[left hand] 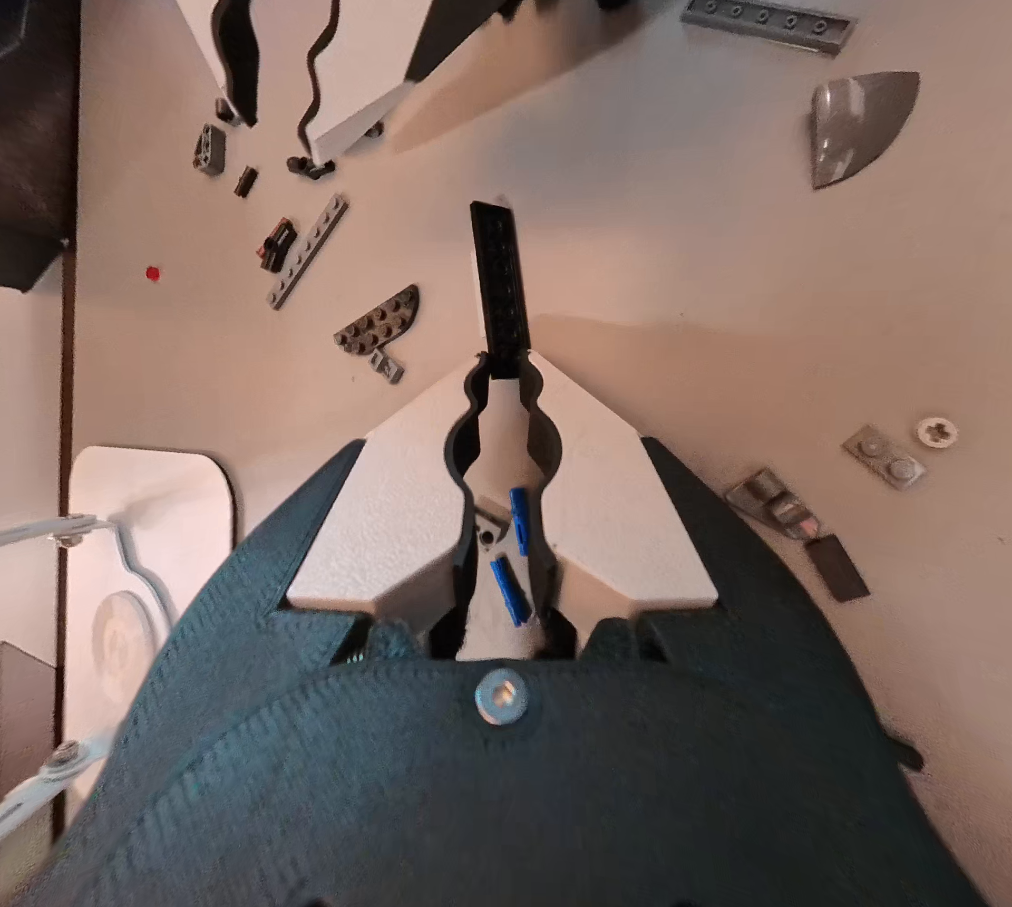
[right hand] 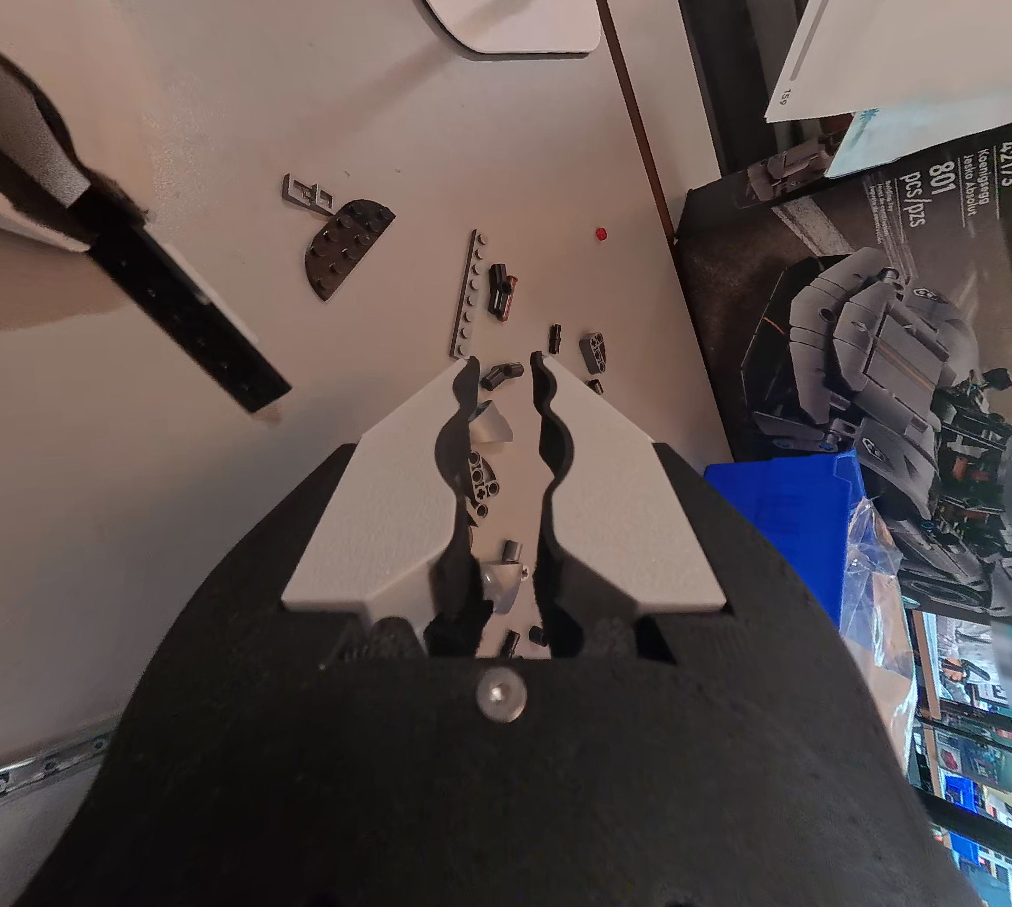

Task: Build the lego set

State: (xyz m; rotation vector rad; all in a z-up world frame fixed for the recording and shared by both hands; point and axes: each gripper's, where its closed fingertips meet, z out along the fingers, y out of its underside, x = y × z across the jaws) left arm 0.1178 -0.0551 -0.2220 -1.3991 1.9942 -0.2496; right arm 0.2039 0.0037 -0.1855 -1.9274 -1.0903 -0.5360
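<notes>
Left tool (left hand: 502, 360) clamps a black plate (left hand: 501, 278).
Right tool (right hand: 504, 360) hangs above the table (right hand: 219, 470), fingers apart, over a small dark pin (right hand: 501, 375).

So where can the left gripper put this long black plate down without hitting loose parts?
The left gripper holds the long black plate. Bare white tabletop lies right of it, bordered by the grey curved wedge panel and the grey two-stud plate. Left is crowded: the dark half-round studded plate, the thin grey strip.
</notes>
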